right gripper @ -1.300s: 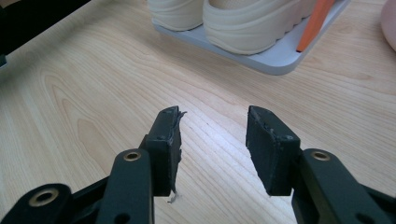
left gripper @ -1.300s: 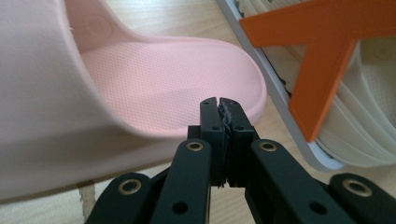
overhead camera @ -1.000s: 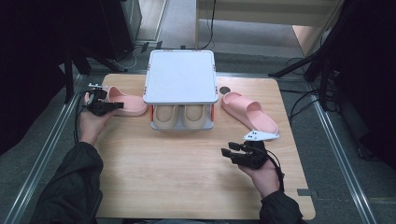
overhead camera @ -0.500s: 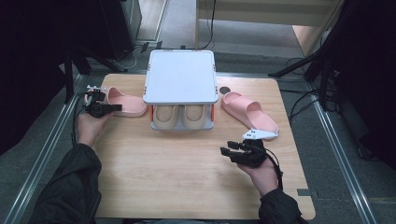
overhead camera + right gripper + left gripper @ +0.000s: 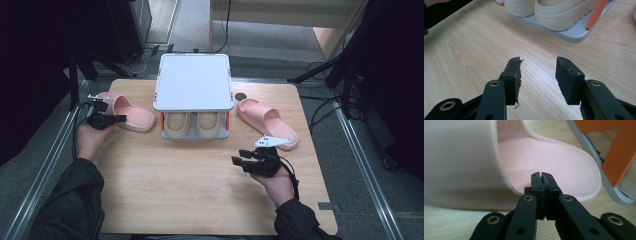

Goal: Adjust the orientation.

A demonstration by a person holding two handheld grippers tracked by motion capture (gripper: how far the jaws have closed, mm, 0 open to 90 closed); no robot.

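Left gripper [image 5: 118,118] closed at the left pink slipper [image 5: 127,112]; right gripper [image 5: 239,163] spread over bare table [image 5: 175,195].

High view: the left slipper lies at the table's left edge, just beside a two-tier rack [image 5: 194,95] whose lower shelf holds a beige pair [image 5: 194,125]; the left gripper's tip is at that slipper's near side, and a second pink slipper [image 5: 267,121] lies right of the rack, with the right gripper near it, held over the wood in the person's hand. Left gripper view: the jaws are pressed together with nothing between them, their tip [image 5: 541,175] over the slipper's heel end [image 5: 554,165], the strap [image 5: 461,157] to the left and the rack's orange post [image 5: 621,155] to the right. Right gripper view: the jaws stand apart, empty [image 5: 537,62], above the wood [image 5: 474,50], pointing toward the beige pair [image 5: 554,12] on the rack's grey shelf [image 5: 576,35].
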